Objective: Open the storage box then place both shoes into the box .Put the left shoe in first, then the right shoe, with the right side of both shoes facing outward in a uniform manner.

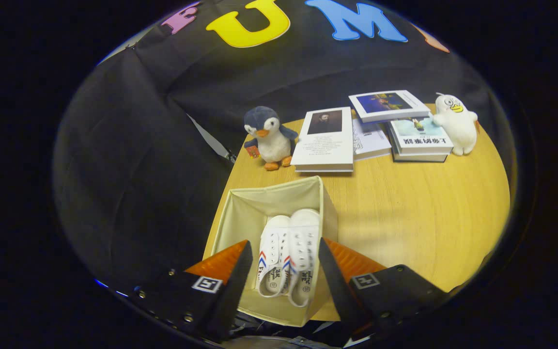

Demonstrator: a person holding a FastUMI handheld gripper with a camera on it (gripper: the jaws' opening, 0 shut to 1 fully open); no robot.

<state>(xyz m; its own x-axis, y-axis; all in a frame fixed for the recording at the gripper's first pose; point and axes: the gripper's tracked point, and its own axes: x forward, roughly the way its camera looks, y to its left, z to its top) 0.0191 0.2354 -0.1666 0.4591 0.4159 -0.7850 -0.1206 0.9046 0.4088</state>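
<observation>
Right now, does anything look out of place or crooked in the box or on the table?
Nothing stands out. Both shoes lie side by side on their sides inside the open storage box, toes toward its far wall. The gripper is open above them, touching neither. Beyond, the books are loosely stacked and both plush toys stand upright.

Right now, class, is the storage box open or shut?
Open: the box has no lid on top, and two shoes show inside, between the open tool's fingers.
</observation>
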